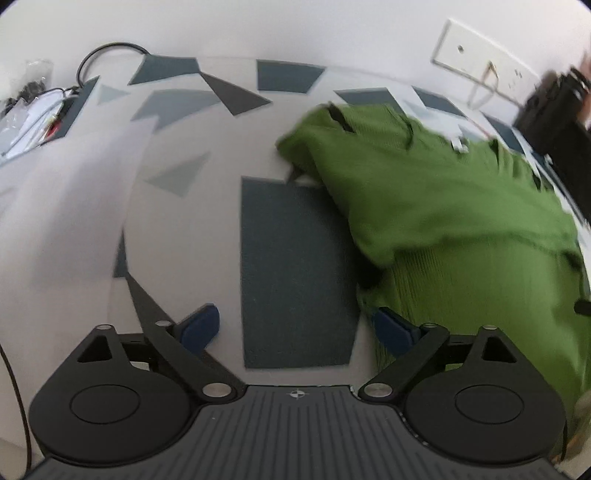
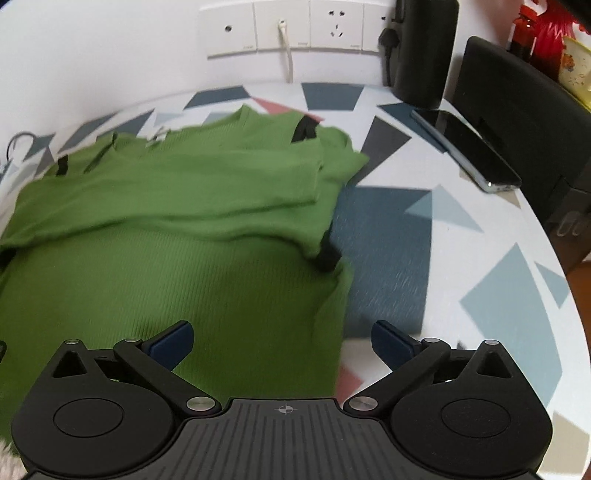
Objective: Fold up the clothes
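A green ribbed garment (image 2: pixel 177 236) with black trim lies on the patterned tabletop, a folded layer across its far half. In the left wrist view the same garment (image 1: pixel 454 221) fills the right side. My left gripper (image 1: pixel 297 330) is open over a dark rectangle of the tabletop, its right fingertip at the garment's left edge, nothing between the pads. My right gripper (image 2: pixel 282 341) is open too, straddling the garment's right edge: the left fingertip is over the cloth, the right over bare tabletop. No cloth is pinched.
A white tabletop (image 2: pixel 491 258) with grey and blue shapes ends at a wall with a socket strip (image 2: pixel 295 29). A phone (image 2: pixel 469 147) and a dark cylinder (image 2: pixel 424 55) stand far right by a black chair back (image 2: pixel 517 110). Cables and clutter (image 1: pixel 33 107) lie far left.
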